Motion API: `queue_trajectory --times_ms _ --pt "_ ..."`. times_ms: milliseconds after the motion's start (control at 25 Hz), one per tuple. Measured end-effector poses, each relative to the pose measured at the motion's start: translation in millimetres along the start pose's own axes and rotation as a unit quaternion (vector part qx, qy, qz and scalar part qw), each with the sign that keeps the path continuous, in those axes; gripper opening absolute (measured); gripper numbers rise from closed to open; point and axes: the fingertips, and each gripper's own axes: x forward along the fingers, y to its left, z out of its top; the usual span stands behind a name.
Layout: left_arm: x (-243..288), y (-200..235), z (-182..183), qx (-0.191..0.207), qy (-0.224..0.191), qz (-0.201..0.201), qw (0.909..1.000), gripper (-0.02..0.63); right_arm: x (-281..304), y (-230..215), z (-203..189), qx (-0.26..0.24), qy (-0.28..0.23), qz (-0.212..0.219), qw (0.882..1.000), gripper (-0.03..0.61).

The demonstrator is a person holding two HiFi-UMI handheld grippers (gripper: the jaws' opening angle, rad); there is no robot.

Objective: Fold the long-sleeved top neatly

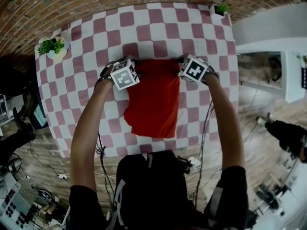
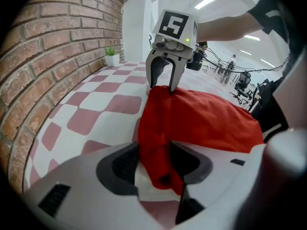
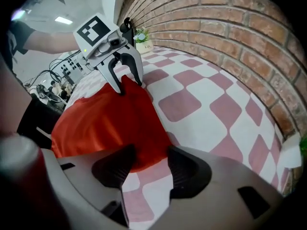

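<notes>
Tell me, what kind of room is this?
Probably a lab or office workspace dressed up like a home: a brick wall and checked table with a potted plant, yet office chairs and ceiling strip lights behind.

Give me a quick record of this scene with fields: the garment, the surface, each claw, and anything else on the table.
garment: red top, folded into a rough rectangle
surface: red-and-white checked tablecloth
left claw: open, top's far-left corner bunched between the jaws
right claw: open, top's far-right corner between the jaws
other: potted plant far left, second potted plant far right
</notes>
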Motion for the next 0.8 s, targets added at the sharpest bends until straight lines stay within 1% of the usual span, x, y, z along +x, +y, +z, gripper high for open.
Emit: queue_trajectory --times_ms 80,200,240,280,320,440,560,680,800 --pt "1.9 -2.4 0.2 -0.004 0.000 -0.007 1.0000 0.198 2.3 0.3 -1.7 0.004 0.001 0.008 1.000 0.215" --pt "2.8 -5.5 0.7 -0.006 -0.004 -0.018 0.9998 0.170 1.4 -1.8 0.1 0.016 -0.017 0.010 1.000 0.208" --pt "3.3 -8.3 0.2 -0.008 -0.004 -0.025 0.9996 0.144 1.6 -2.2 1.0 0.020 -0.023 0.009 0.999 0.183" --pt "3.7 -12.0 -0.4 -0.009 -0.003 -0.033 0.9994 0.101 2.0 -2.1 1.7 0.023 -0.028 0.008 0.999 0.130" --pt "3.8 -15.1 -1.1 -0.007 -0.001 -0.038 0.9992 0.074 2.5 -1.4 1.8 0.024 -0.031 0.007 0.999 0.122" --pt "3.0 -17.2 -1.3 0.005 0.004 -0.029 0.9995 0.057 2.1 1.6 0.6 0.019 -0.029 -0.004 0.999 0.087" --pt "-1.8 -17.3 -1.5 0.016 0.006 -0.011 0.9998 0.049 -3.7 1.8 0.1 0.012 -0.027 -0.034 0.999 0.069" --pt "-15.0 -17.2 0.3 0.030 -0.007 0.012 0.9995 0.046 -19.1 -1.5 3.9 0.007 -0.036 -0.083 0.996 0.066" --pt "-32.6 -18.7 5.5 0.044 -0.022 0.044 0.9978 0.045 -40.0 2.8 10.9 -0.002 -0.053 -0.129 0.990 0.064"
